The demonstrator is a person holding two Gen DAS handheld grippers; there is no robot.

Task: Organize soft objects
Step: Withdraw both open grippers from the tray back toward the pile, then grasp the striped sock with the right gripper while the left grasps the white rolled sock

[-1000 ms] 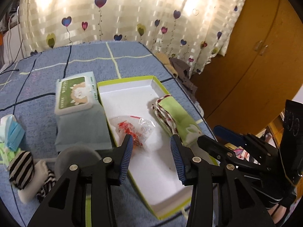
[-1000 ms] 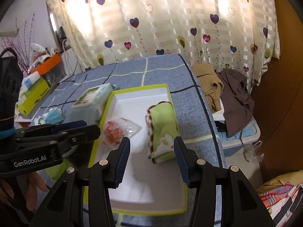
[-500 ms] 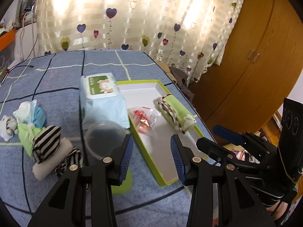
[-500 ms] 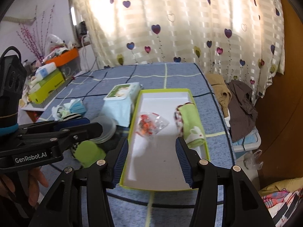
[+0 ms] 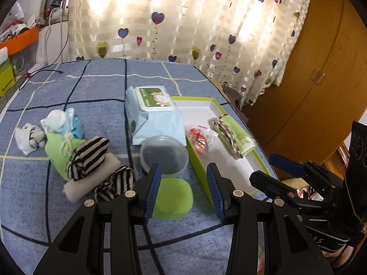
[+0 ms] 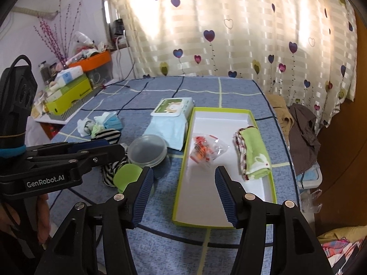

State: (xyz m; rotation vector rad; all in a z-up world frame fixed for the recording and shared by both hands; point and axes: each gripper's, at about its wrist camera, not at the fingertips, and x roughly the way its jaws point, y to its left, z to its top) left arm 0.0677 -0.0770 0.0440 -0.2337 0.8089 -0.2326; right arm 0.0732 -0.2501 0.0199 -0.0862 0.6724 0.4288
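Socks [image 5: 87,158] plain in left view — half-hidden by left gripper [image 6: 110,153] in right.

Left gripper [image 5: 183,190]: black frame, silver screws, ribbed blue fingers [image 5: 151,192]. Right gripper [image 6: 183,194]: same build. "GenRobot.AI" lettering at 9 o'clock; bare hand [image 6: 43,217] below.

Towel [image 6: 252,152] and bag [image 6: 206,147] lie in box [image 6: 220,206].

Green-rimmed white box [image 6: 263,123]: folded green cloth [image 6: 253,152] along its right wall, clear bag [image 6: 206,149] beside it. Rolled striped socks [image 5: 88,158] and small cloth bundles [image 5: 59,123] clustered left on the blue tabletop [image 5: 96,84].
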